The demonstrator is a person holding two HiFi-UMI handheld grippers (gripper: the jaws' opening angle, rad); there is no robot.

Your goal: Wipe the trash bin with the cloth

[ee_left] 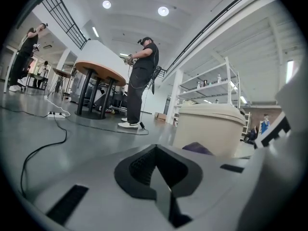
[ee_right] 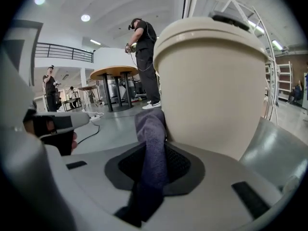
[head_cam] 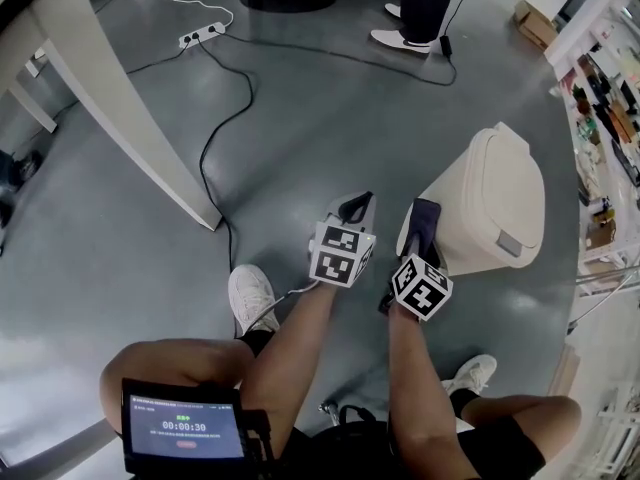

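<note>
The trash bin (head_cam: 495, 203) stands on the floor (head_cam: 300, 118), lid down. The cloth (ee_right: 151, 143) rests against its side wall, clamped between the fingers of the right gripper (head_cam: 421, 236), seemingly ready to wipe that wall. The left gripper (head_cam: 354, 208) hovers just beside, fingers closed on nothing.

The room is being lit brightly by round ceiling lights (ee_left: 163, 10); soft glare is being thrown off the grey floor (head_cam: 300, 118). Edges are being bent and darkened by fisheye lenses, while the trash bin (ee_right: 211, 81) is being kept sharp.
</note>
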